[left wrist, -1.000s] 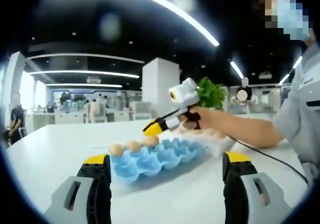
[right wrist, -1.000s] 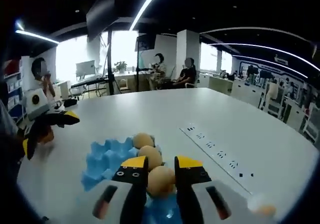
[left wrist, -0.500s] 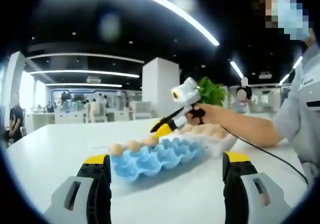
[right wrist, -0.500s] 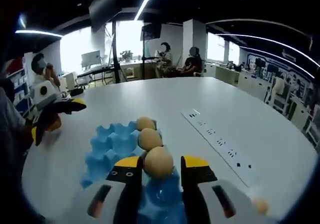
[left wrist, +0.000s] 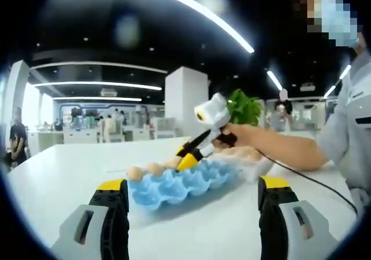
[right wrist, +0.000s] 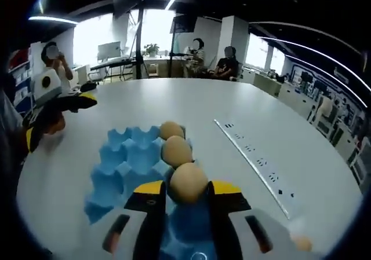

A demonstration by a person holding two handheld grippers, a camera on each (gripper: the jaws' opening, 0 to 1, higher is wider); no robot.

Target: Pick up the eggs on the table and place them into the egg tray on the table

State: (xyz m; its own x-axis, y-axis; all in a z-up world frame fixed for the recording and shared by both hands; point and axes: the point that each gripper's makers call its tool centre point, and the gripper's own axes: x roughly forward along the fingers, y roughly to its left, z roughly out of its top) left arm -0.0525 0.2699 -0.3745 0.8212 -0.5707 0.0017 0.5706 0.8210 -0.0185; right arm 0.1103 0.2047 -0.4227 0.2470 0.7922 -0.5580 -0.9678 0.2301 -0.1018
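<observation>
Blue egg tray [right wrist: 124, 167] on white desk [right wrist: 243, 106], three eggs [right wrist: 176, 151] seated. Right tongs [right wrist: 188, 191] parted around nearest egg. Left tongs [left wrist: 194, 191] held wide open. Potted plant [left wrist: 244, 107] seen from left gripper view.

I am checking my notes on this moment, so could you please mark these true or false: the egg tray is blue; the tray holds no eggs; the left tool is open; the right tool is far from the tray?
1. The egg tray is blue. True.
2. The tray holds no eggs. False: three eggs sit in a row along one edge.
3. The left tool is open. True, and nothing is between its jaws.
4. The right tool is far from the tray. False: it is over the tray, its jaws on either side of the nearest egg.
</observation>
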